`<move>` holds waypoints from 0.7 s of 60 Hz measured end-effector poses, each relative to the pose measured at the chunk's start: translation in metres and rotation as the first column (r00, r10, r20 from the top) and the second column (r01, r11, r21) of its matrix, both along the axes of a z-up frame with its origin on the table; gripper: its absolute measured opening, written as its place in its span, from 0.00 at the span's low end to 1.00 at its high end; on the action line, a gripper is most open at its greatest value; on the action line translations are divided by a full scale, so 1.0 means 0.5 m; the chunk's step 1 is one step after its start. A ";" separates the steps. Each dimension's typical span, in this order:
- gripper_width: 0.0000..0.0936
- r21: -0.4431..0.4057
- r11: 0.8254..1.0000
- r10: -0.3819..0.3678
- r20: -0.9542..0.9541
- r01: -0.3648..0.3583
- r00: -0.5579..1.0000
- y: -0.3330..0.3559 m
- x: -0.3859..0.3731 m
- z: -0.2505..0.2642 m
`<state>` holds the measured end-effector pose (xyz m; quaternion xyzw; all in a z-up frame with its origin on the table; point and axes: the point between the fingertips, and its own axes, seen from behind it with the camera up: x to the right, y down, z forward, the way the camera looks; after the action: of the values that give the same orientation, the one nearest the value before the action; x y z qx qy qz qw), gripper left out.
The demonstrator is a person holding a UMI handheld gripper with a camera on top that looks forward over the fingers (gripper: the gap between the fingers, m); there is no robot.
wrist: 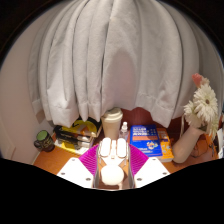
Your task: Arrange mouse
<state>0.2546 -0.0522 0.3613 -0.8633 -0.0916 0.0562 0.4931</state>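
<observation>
Along the back of the wooden tabletop (60, 153), starting at its left edge, stands a small dark round jar with a lid (43, 140). Just to its right lies a cluster of yellow and dark packets (78, 133), too small to tell apart. Next comes a beige cylindrical container with a darker top (113, 123), standing upright near the middle of the table's back edge. Right of it lies a blue printed packet or booklet (143, 135), flat on the surface. Toward the right edge, a pale vase (187, 144) holds white flowers (204, 101) that rise above the table. Behind everything hangs a white gathered curtain (110, 55).

At the near edge, the gripper (112, 163) holds a white, rounded computer mouse (113, 150) between its two fingers. The pink pads (90, 160) press against the mouse's left and right flanks, so the claw sits at a narrow width clamped onto it. I cannot tell whether the mouse rests on the tabletop or is raised off it.
</observation>
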 end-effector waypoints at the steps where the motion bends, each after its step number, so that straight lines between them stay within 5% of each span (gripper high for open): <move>1: 0.44 0.015 1.000 -0.004 0.003 0.004 1.000 -0.002 0.017 0.022; 9: 0.44 0.105 0.994 -0.036 0.044 0.031 0.998 -0.027 0.169 0.136; 13: 0.43 0.097 0.993 -0.064 0.044 0.059 0.997 -0.040 0.246 0.108; 23: 0.43 -0.060 0.994 -0.086 0.052 0.089 0.995 -0.058 0.339 -0.101; 42: 0.45 -0.273 0.959 -0.063 0.035 0.070 0.997 -0.095 0.327 -0.404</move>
<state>0.4179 -0.0999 0.1595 -0.9265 -0.0600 0.0406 0.3693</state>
